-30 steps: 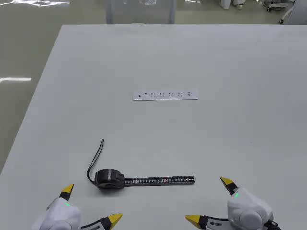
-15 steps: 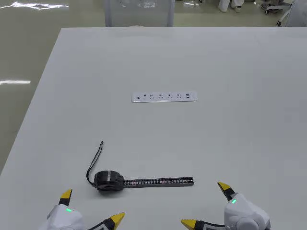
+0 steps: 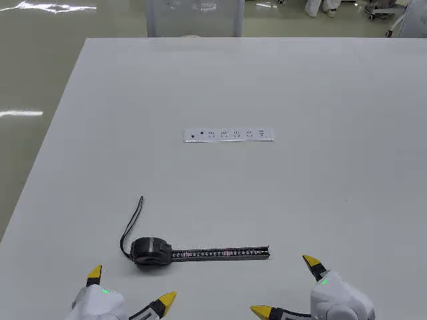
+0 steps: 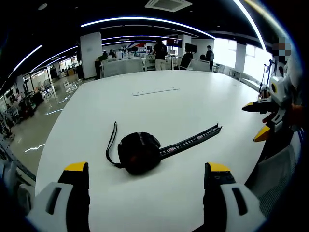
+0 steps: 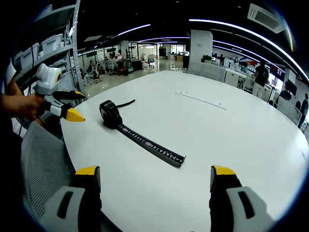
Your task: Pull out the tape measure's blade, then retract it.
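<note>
Gaping beside the white office table [image 3: 300, 87], left tongs [image 3: 131, 285] and right tongs [image 3: 285, 285] face the tape measure [image 3: 151, 251].

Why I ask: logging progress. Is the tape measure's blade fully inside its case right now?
No, the blade lies stretched out across the table from the tape measure's case.

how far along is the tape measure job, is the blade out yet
Done: the blade lies extended on the table from the tape measure case. In hand: nothing; the left gripper and right gripper are both open, apart from the tape, near the table's edge. Left: retracting the blade.
</note>
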`<control>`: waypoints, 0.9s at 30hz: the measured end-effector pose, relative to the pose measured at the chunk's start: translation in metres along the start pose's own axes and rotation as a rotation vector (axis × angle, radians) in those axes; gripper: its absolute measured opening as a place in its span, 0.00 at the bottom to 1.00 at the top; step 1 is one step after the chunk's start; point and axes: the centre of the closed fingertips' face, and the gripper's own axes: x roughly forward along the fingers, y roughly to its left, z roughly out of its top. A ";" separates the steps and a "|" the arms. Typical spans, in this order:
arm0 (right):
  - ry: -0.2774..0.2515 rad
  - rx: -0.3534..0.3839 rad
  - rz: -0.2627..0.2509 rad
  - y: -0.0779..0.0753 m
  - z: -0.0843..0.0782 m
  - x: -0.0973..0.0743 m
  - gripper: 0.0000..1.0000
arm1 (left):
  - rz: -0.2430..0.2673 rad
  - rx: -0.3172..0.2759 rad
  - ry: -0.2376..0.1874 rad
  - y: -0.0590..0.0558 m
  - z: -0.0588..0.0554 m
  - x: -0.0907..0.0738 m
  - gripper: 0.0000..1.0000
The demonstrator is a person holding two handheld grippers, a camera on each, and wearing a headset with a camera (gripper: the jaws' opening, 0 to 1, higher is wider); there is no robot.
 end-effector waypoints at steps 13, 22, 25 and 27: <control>0.003 0.007 0.010 0.000 -0.006 0.004 0.94 | 0.043 -0.060 -0.015 -0.001 0.001 0.011 0.99; 0.007 0.005 0.034 0.002 -0.012 0.010 0.87 | 0.078 -0.077 -0.034 0.001 0.005 0.022 0.93; 0.004 0.005 0.038 0.001 -0.011 0.012 0.87 | 0.095 -0.079 -0.035 0.002 0.004 0.025 0.91; 0.003 0.005 0.039 0.000 -0.012 0.013 0.87 | 0.107 -0.081 -0.037 0.004 0.003 0.026 0.91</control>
